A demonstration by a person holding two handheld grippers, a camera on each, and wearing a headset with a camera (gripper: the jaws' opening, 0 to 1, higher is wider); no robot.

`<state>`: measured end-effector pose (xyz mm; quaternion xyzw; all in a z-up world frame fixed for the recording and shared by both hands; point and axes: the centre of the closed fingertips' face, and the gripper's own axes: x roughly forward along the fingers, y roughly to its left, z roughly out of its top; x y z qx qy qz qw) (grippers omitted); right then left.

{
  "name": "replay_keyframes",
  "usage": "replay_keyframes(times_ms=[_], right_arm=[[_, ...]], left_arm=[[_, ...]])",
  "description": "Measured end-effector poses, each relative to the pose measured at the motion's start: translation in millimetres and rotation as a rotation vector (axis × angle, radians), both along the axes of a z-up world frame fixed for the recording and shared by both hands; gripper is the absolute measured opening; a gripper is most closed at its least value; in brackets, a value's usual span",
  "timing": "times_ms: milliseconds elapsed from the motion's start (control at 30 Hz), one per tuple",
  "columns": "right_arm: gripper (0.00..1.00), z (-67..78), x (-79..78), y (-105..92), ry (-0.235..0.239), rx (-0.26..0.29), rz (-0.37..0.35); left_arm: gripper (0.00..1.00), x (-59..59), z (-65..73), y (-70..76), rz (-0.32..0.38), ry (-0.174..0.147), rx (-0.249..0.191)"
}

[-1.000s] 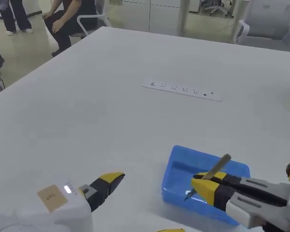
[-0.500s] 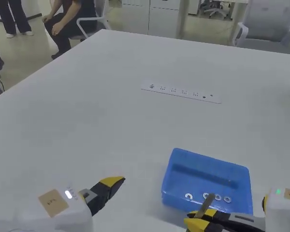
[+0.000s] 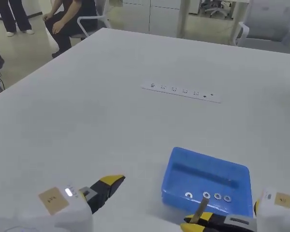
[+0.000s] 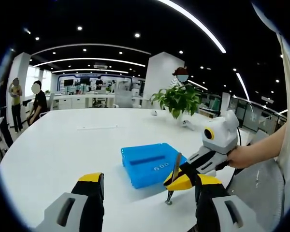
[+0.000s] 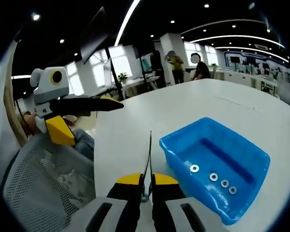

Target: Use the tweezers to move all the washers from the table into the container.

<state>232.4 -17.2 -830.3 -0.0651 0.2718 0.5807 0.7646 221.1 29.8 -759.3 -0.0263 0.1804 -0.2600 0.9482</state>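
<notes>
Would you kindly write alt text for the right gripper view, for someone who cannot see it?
The right gripper, jaws shut on tweezers, points across a white table beside a blue container holding four washers. The left gripper, open, shows at left.

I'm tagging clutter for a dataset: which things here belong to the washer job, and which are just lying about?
Job: tweezers, clamped in the right hand-held gripper; four washers; blue container holding them.
Lying about: power strip on the table; potted plant; chair beyond it.
</notes>
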Motion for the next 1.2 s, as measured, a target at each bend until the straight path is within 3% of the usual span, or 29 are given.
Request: replay_keyframes(times_ms=[333, 600, 733, 767, 867, 1033, 1133, 1200], right_arm=[[0.04, 1.6, 5.6, -3.9, 0.003, 0.009, -0.038], [0.04, -1.1, 2.7, -1.4, 0.005, 0.006, -0.027], [0.04, -0.3, -1.7, 1.4, -0.045, -0.010, 0.004], [0.04, -0.4, -2.5, 1.7, -0.083, -0.025, 0.028], [0.04, -1.0, -7.6, 3.2, -0.108, -0.038, 0.059], [0.03, -2.5, -14.6, 0.9, -0.242, -0.097, 0.141], [0.03, -3.1, -16.1, 0.0, -0.259, -0.107, 0.148], [0.02, -2.6, -13.7, 0.0, -0.236, -0.098, 0.124]], left_arm=[[0.78, 0.4, 0.4, 0.3, 0.001, 0.001, 0.002], [0.78, 1.0, 1.1, 0.6, 0.006, 0.001, -0.005], [0.78, 1.2, 1.1, 0.3, 0.006, 0.000, -0.002], [0.78, 1.2, 1.0, 0.4, 0.007, 0.001, -0.001], [0.78, 1.3, 1.3, -0.1, 0.005, -0.001, -0.003], [0.78, 0.9, 0.8, -0.7, 0.002, -0.001, 0.002], [0.77, 1.0, 1.7, -0.3, 0.005, -0.004, -0.001], [0.77, 0.7, 1.5, -0.1, 0.004, -0.004, 0.000]])
